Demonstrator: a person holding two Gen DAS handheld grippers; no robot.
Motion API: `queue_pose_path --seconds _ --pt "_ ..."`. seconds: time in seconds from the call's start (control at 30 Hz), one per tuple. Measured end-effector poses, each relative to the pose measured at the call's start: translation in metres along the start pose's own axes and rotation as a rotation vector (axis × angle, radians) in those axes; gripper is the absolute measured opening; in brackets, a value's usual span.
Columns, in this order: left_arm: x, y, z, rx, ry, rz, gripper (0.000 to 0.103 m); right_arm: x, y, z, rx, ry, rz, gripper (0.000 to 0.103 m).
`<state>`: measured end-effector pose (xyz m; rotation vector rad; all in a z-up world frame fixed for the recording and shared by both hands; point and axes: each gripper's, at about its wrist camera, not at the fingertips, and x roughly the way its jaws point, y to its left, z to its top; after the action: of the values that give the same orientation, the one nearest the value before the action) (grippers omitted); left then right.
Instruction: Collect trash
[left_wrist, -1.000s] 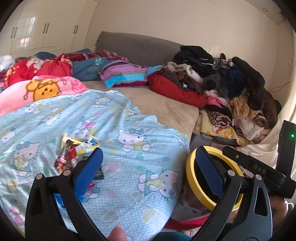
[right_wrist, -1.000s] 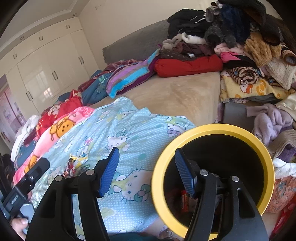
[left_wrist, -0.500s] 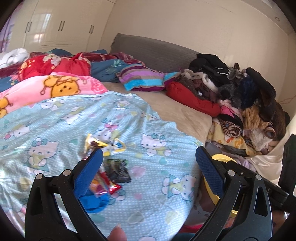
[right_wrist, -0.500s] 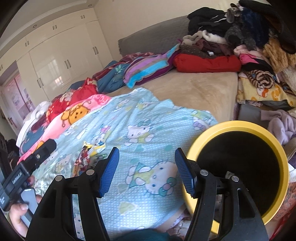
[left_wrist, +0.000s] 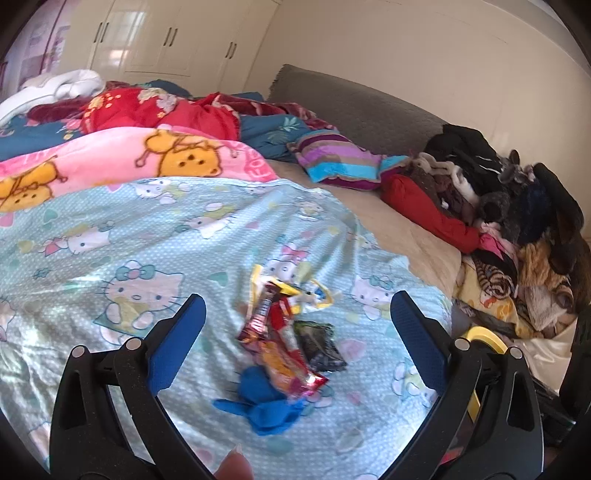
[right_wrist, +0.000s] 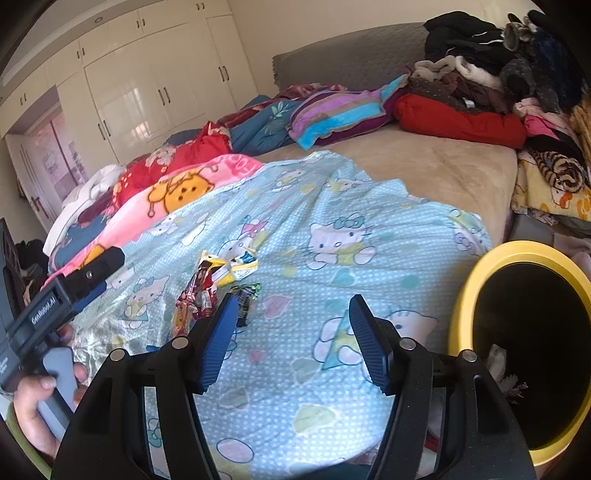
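wide jaws over a loose heap of wrappers

the risk here, as i judge it, is a poor grab. the crinkled red, yellow and dark snack wrappers (left_wrist: 284, 332) lie overlapped in a small heap on the pale blue cat-print bedsheet (left_wrist: 110, 236), with a crumpled bright blue scrap (left_wrist: 266, 402) touching their near end. closing on the heap could pinch the soft sheet along with a wrapper, or lift one piece and let the rest slide off. the round black bin with a yellow rim (right_wrist: 524, 343) stands beside the bed's edge, well apart from the heap, so a weak grip could drop trash on the way.

the left gripper (left_wrist: 295, 332) points forward and down at the heap, jaws spread wide and empty. the right gripper (right_wrist: 291, 339) sits nearer the bin, jaws apart and empty, the wrappers just left of its left finger.
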<state>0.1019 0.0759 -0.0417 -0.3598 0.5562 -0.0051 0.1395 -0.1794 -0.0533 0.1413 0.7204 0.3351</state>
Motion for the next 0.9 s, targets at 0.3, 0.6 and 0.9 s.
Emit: queue_pose_path --seconds 0.3,0.6,0.9 --pt "0.023 0.039 0.01 -0.048 0.052 0.034 0.081 0.041 0.018 -0.001 -0.001 0.066 0.042 0.06" --pt "0.062 0.048 0.004 -0.037 0.17 -0.01 0.055 0.084 0.036 -0.007 -0.018 0.138 0.045 0.056" --pt "0.097 0.048 -0.001 -0.032 0.27 -0.049 0.043 0.121 0.045 -0.01 0.012 0.213 0.082 0.05"
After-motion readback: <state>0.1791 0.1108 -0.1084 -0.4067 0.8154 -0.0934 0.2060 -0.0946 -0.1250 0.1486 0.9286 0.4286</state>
